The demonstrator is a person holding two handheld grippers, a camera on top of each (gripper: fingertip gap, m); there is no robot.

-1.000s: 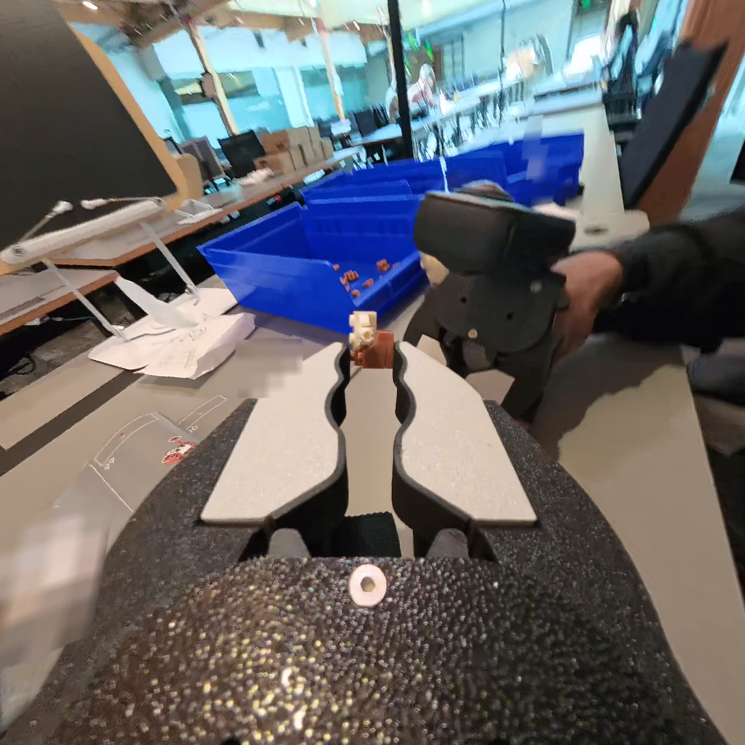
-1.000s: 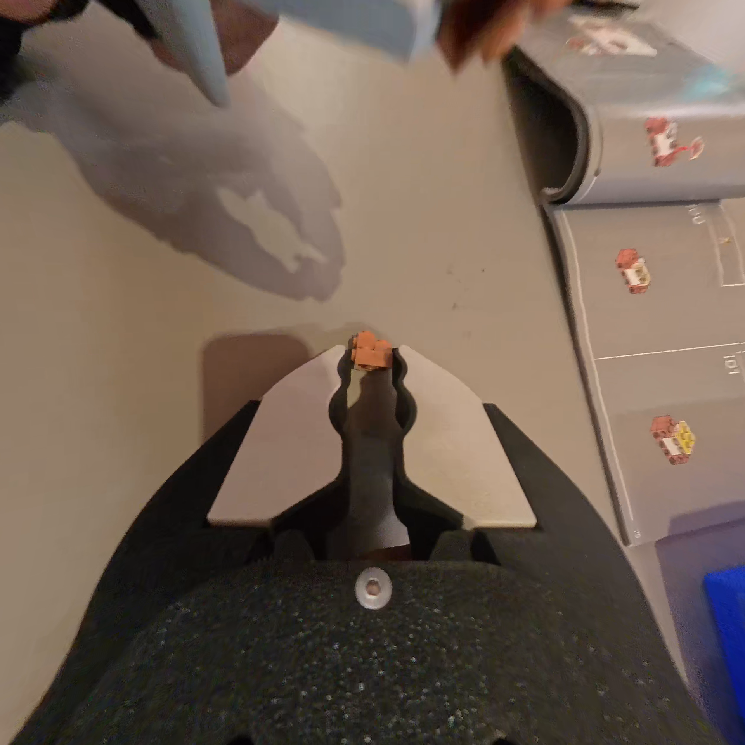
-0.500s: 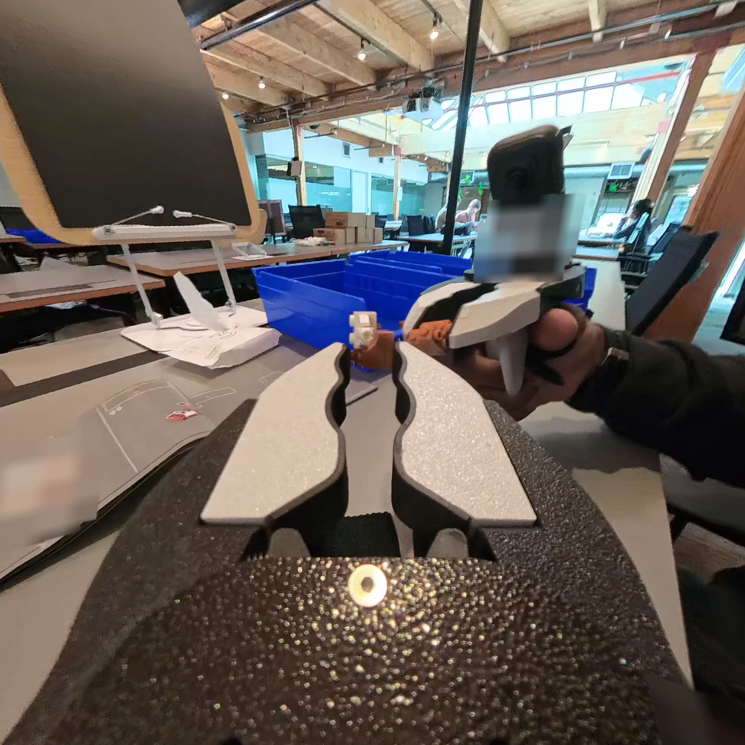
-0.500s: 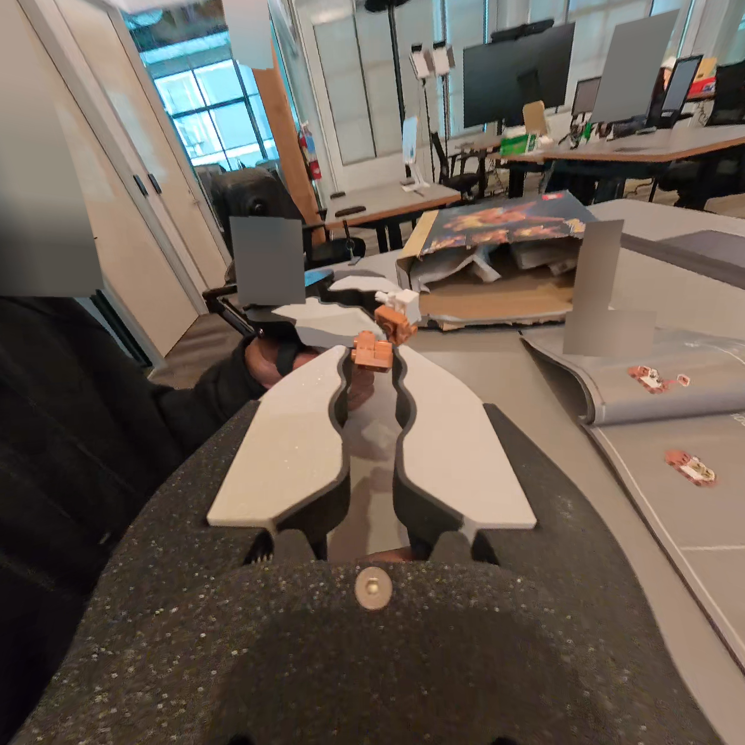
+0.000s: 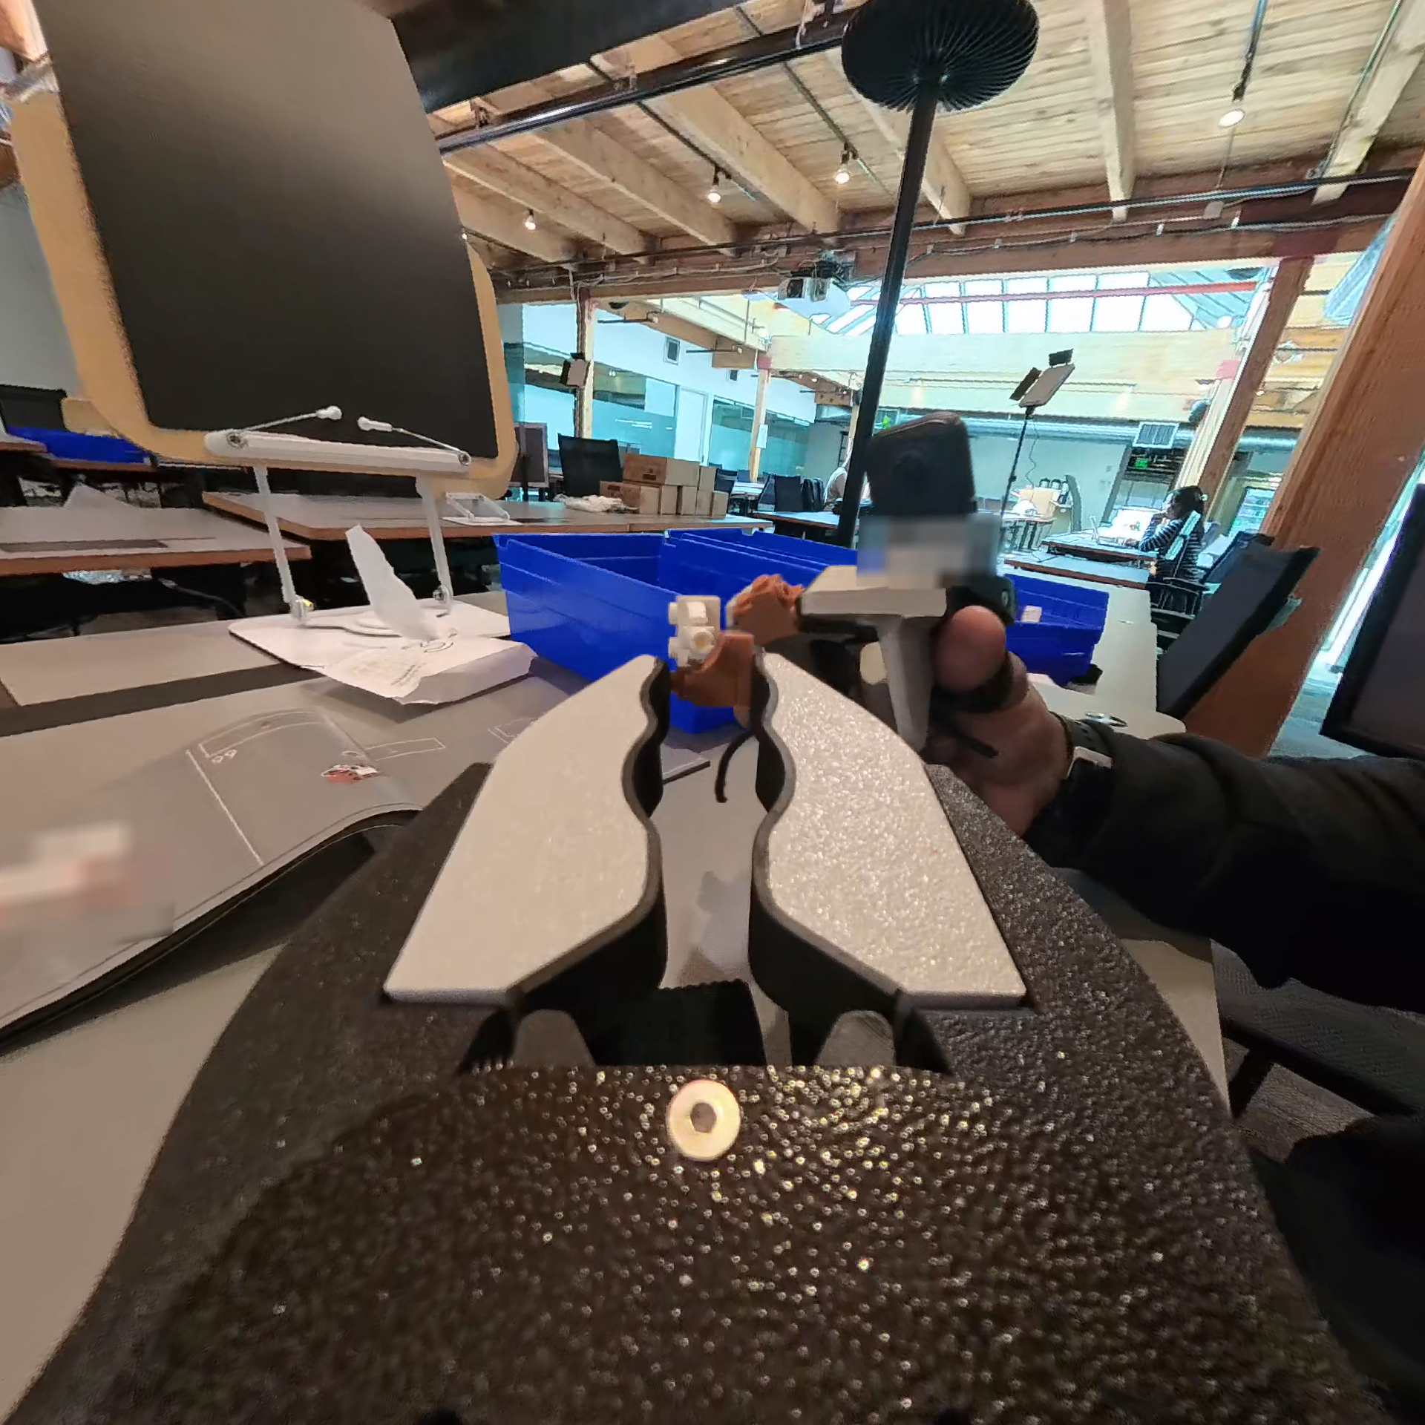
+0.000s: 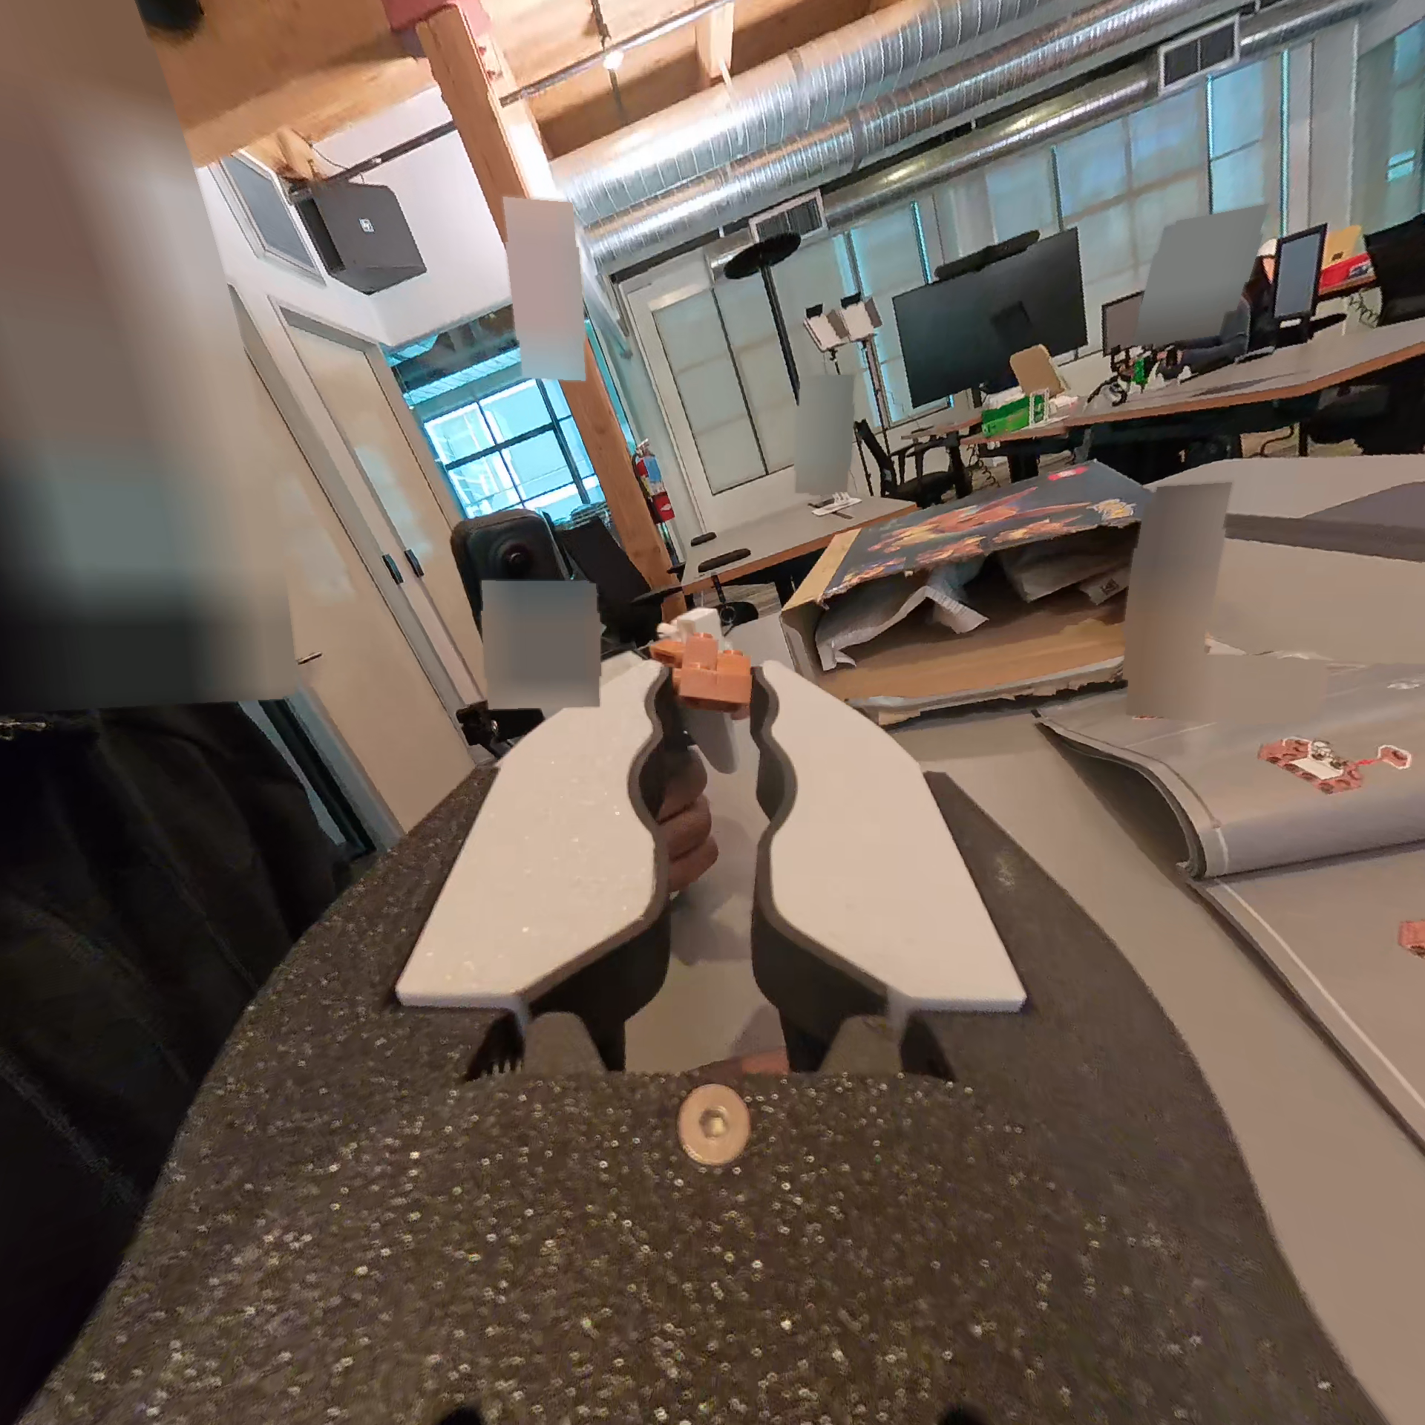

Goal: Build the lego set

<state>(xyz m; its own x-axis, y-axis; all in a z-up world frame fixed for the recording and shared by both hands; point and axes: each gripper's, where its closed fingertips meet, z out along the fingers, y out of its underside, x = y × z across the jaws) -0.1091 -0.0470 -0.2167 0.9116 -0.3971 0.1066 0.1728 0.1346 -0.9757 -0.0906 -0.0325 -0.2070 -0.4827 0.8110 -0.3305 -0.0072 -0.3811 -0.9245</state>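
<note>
We have brought the two hand-held grippers closer above the table [image 5: 116, 1118]: left hand-held gripper [image 5: 708, 682] clamps a brown-and-white brick piece [image 5: 713, 663], right hand-held gripper [image 6: 711, 682] clamps an orange brick piece [image 6: 713, 678], now nearly touching

Each gripper [image 5: 709, 678] is showing two pale grey, wavy-edged fingers [image 5: 563, 840] on a black speckled body with a silver screw [image 5: 702, 1119] just behind them, while the right gripper [image 5: 848, 609], beyond that screw, is carrying a black camera [image 5: 917, 463], and the person is wearing a black sleeve [image 5: 1234, 848].
</note>
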